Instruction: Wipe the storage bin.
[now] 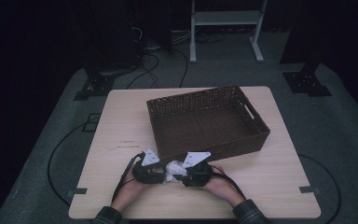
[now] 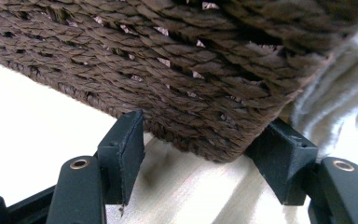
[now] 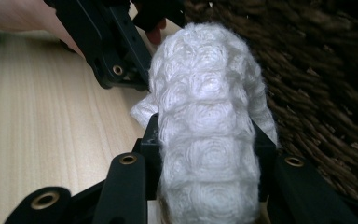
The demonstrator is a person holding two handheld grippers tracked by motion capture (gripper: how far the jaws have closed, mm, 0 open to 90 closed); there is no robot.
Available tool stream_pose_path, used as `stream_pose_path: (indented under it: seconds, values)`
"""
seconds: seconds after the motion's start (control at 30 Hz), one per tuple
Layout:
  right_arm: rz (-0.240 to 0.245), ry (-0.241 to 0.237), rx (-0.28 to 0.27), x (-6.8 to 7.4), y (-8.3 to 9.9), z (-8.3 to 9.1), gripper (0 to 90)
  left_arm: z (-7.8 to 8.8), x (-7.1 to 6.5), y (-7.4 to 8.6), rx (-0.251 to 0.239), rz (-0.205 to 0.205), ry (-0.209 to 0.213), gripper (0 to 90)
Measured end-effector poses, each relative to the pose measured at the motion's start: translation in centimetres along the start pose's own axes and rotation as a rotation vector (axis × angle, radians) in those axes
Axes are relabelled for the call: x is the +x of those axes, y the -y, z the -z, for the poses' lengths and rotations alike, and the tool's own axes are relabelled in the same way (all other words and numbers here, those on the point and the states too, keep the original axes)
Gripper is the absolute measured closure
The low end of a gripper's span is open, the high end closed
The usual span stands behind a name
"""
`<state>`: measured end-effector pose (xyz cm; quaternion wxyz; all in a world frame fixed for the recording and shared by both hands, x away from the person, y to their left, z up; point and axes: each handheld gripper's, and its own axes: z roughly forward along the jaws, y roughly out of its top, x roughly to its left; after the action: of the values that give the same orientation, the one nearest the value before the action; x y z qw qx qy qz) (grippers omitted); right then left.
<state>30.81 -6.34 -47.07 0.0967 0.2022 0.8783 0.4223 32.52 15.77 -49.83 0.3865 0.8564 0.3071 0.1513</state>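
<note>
A crumpled white knitted cloth [image 1: 173,171] lies just in front of the brown wicker basket [image 1: 205,93], near the table's front edge. My right gripper [image 1: 182,173] is shut on it; in the right gripper view the cloth [image 3: 205,93] bulges up between the jaws of that gripper [image 3: 207,135], with the basket wall [image 3: 326,70] at the right. My left gripper [image 1: 160,169] sits just left of the cloth, open. In the left gripper view its jaws [image 2: 205,140] stand wide apart on either side of the basket's lower corner [image 2: 168,70], with the cloth [image 2: 340,88] beyond at the right.
The light wooden table [image 1: 121,121] has the basket on its middle and right. The left gripper's body [image 3: 116,46] and a hand [image 3: 18,14] sit close ahead of my right gripper. Cables [image 1: 56,154], dark stands and a white frame [image 1: 223,18] are on the floor behind.
</note>
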Motion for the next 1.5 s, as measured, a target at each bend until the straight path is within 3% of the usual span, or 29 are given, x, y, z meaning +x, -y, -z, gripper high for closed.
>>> stream_pose_path:
  seconds: [0.57, 0.87, 1.03, 1.27, 1.5]
  values:
    - [0.033, 0.006, -0.093, 0.9, -2.2, 2.2, 60.7, 0.0, 0.0, 0.0, 0.004, -0.003, 0.001, 35.8]
    - [0.024, -0.007, -0.158, 0.8, -3.0, 4.5, 60.7, 0.0, 0.0, 0.0, -0.002, 0.004, -0.002, 35.8]
    - [0.017, 0.000, -0.141, 0.9, -1.8, 5.0, 60.7, 0.0, 0.0, 0.0, 0.002, 0.001, -0.001, 35.6]
    - [-0.038, 0.031, -0.135, 0.0, 0.3, 6.7, 60.7, 0.0, 0.0, 0.0, 0.006, -0.001, -0.005, 33.5]
    - [-0.125, 0.115, -0.133, -1.7, 3.8, 9.8, 60.6, -0.1, 0.1, -0.1, 0.005, 0.000, -0.007, 32.0]
